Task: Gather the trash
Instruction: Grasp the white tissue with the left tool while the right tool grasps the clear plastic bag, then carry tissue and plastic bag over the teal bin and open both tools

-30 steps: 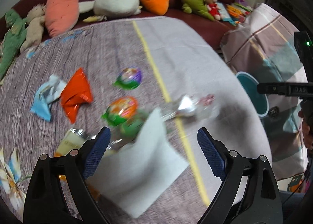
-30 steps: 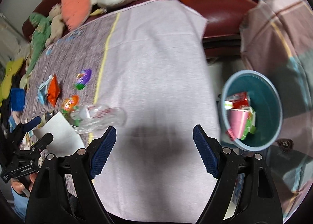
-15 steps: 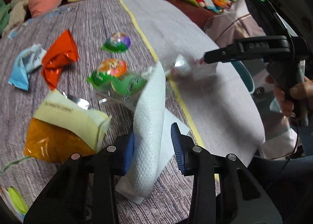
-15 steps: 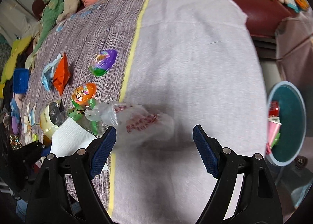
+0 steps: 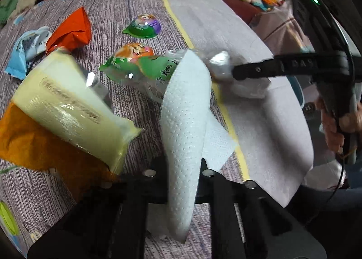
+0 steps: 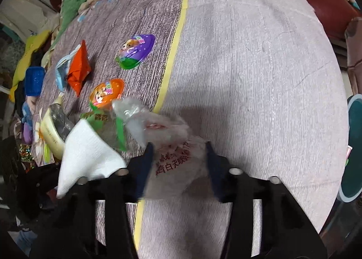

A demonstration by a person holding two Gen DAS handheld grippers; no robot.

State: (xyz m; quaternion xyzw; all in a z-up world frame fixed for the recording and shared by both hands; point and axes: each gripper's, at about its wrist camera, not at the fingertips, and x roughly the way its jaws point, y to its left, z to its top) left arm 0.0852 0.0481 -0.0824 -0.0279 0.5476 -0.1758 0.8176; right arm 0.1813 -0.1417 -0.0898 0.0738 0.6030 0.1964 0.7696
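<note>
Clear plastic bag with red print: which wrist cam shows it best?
Right wrist view. The clear plastic bag fills the centre between the closing right gripper pads, red lettering visible. The left wrist view shows it only as a blurred crumple, partly hidden behind that gripper's finger.

The counter cloth [image 6: 248, 78] is pale grey on one side and grey-purple streaked on the other, with a yellow stripe [image 6: 174, 39] between. The paper towel [image 5: 185, 128] is white with small embossed dots. One wrapper [image 5: 70, 33] is bright orange-red, another [image 5: 22, 55] light blue. The clear bag [image 6: 176, 159] has red print.
</note>
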